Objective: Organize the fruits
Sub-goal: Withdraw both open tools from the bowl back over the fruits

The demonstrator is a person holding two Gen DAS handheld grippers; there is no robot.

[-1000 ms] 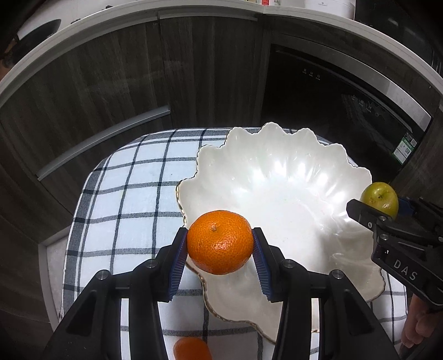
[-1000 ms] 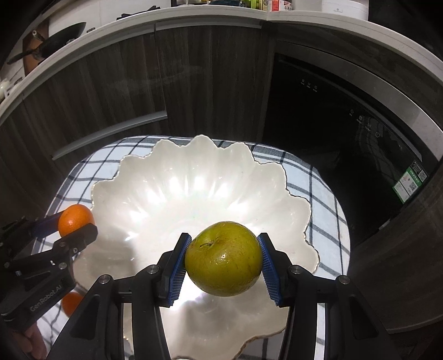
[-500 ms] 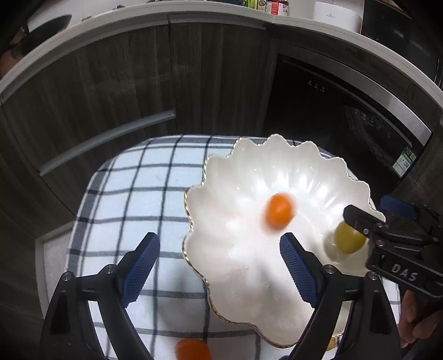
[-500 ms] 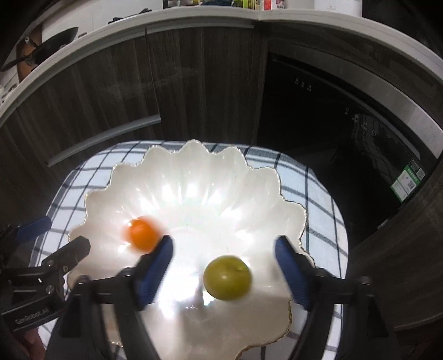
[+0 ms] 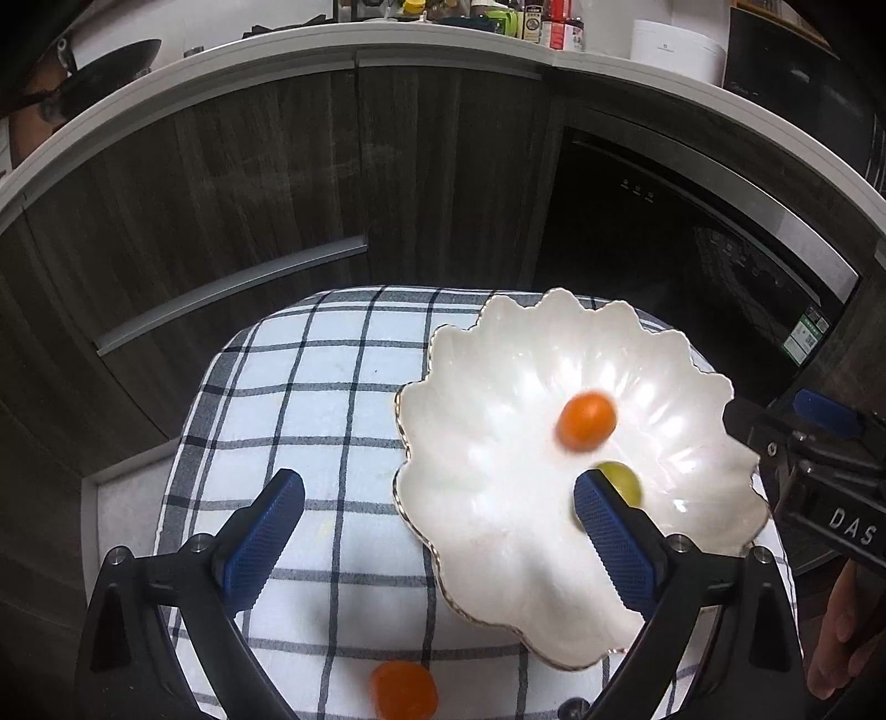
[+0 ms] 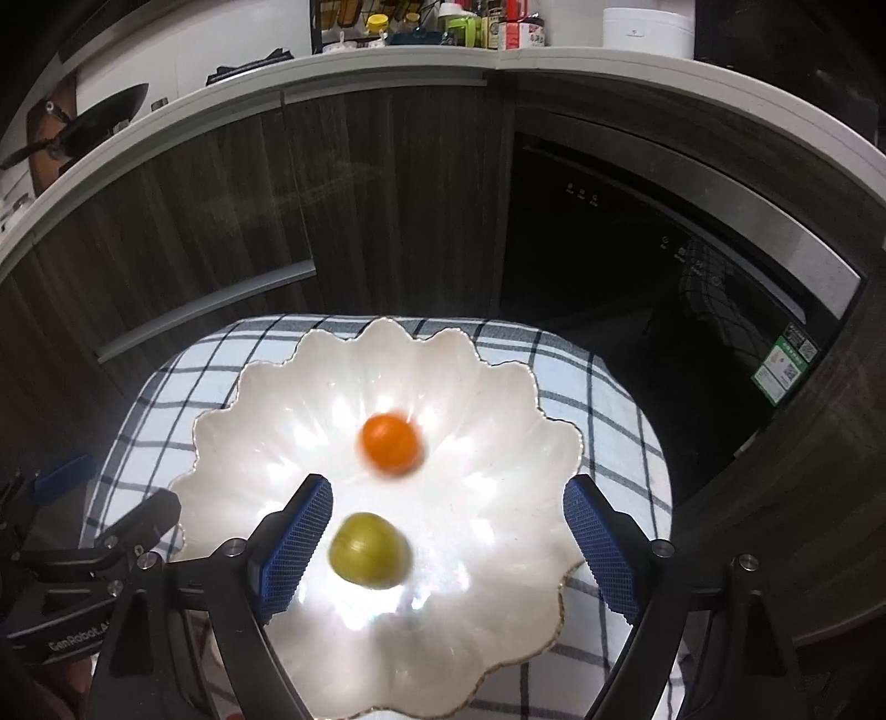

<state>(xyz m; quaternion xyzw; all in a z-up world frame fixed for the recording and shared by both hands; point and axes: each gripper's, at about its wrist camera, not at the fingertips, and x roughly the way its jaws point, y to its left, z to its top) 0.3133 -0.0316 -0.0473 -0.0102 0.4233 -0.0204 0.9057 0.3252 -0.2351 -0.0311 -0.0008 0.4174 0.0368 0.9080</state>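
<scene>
A white scalloped bowl point(image 5: 487, 354) point(image 6: 266, 410) stands on a checked cloth point(image 5: 310, 387). Inside it lie a blurred orange mandarin point(image 5: 587, 422) point(image 6: 390, 443) and a green round fruit point(image 5: 624, 481) point(image 6: 368, 549), close together. My left gripper point(image 5: 437, 498) hovers over the bowl's left rim; its jaws are opening and hold nothing. My right gripper point(image 6: 447, 498) hangs above the bowl, jaws opening; the green fruit lies below them, touched by neither pad. A second mandarin point(image 5: 403, 695) sits on the cloth near the front edge.
Dark wood cabinets point(image 5: 221, 194) and a black built-in appliance point(image 5: 692, 266) stand behind the small table. A worktop above carries bottles and a white pot point(image 6: 648, 25). A person's hand point(image 5: 836, 637) shows at the right edge.
Both grippers went from shut on their fruit to wide open and rose a little. The mandarin and the green fruit dropped into the bowl and rolled toward its middle.
</scene>
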